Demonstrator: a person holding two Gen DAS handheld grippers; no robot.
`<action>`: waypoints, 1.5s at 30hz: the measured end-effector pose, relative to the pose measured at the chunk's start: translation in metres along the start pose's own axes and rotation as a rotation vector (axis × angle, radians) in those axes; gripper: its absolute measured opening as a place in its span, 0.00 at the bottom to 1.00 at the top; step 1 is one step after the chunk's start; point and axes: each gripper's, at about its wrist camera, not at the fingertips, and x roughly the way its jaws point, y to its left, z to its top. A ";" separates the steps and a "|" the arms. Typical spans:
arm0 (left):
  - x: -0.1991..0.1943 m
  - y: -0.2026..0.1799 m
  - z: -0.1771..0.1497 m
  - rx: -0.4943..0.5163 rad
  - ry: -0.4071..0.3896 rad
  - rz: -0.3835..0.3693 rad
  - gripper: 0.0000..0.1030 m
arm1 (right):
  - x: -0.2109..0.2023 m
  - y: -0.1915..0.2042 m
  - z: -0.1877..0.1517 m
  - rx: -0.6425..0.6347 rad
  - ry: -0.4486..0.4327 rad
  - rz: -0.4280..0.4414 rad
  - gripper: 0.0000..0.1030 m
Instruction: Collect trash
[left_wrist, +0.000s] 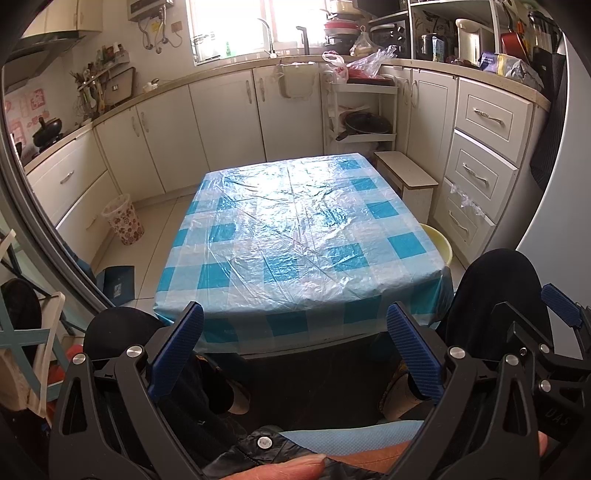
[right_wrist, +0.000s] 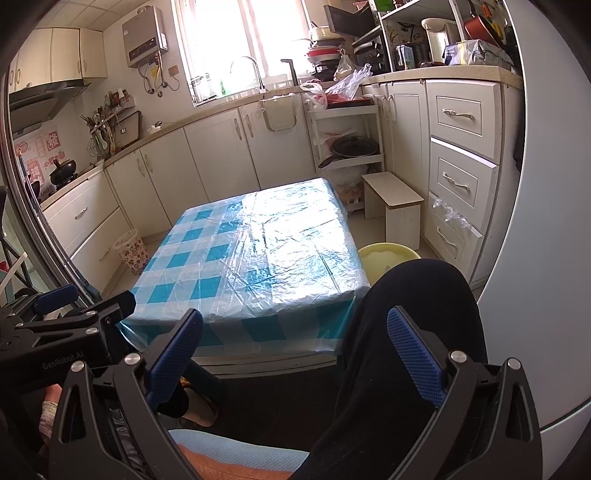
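step: getting ready, no trash picked yet | left gripper (left_wrist: 295, 350) fingers wide apart, holding nothing | right gripper (right_wrist: 295, 354) same | next: find trash near table (left_wrist: 295, 229)

Bare tablecloth (left_wrist: 295, 229), knee (right_wrist: 417, 295) alongside.

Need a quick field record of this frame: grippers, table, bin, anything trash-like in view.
left gripper: open, empty, held low before the table
right gripper: open, empty
table: blue checked plastic cloth, no loose item visible on top
patterned bin: on floor, left of table
yellow basin: on floor, right of table
trash: none clearly visible
person: seated, dark-clothed knee beside table
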 end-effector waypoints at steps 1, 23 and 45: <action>0.001 0.000 -0.001 -0.001 0.002 0.000 0.93 | 0.000 0.000 0.001 -0.001 0.000 -0.001 0.93; 0.005 0.001 -0.002 -0.004 0.021 0.001 0.93 | 0.006 0.000 -0.005 0.003 0.026 0.009 0.93; 0.018 0.023 0.007 -0.040 0.030 0.046 0.93 | 0.028 -0.003 0.017 0.009 0.028 0.028 0.93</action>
